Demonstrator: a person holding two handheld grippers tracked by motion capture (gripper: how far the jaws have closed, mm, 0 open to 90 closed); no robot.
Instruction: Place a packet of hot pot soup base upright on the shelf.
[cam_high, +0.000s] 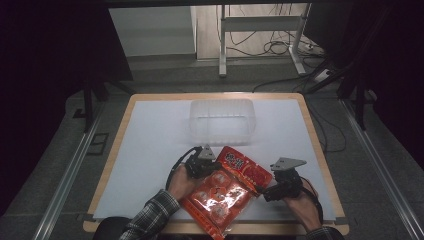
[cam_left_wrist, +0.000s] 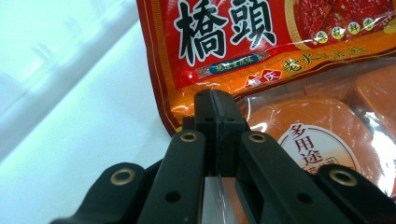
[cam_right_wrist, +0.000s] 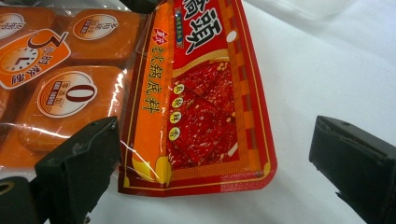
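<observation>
A red and orange snack bag (cam_high: 227, 192) with several orange blocks behind its clear window lies at the table's front middle. My left gripper (cam_high: 214, 167) is at the bag's left edge. In the left gripper view its jaws are shut on the edge of the bag (cam_left_wrist: 299, 70), with clear film pinched between them at the left gripper (cam_left_wrist: 215, 100). My right gripper (cam_high: 261, 190) is at the bag's right side. In the right gripper view the right gripper (cam_right_wrist: 215, 135) stands open, and the bag's red bottom corner (cam_right_wrist: 201, 112) lies flat between its two jaws without touching them.
A clear plastic tub (cam_high: 220, 121) stands at the back middle of the white sheet (cam_high: 150, 150) that covers the wooden table (cam_high: 320, 150). Its rim shows as the tub (cam_right_wrist: 303, 7) in the right gripper view. A person's hands and a plaid sleeve (cam_high: 150, 217) come in from the front.
</observation>
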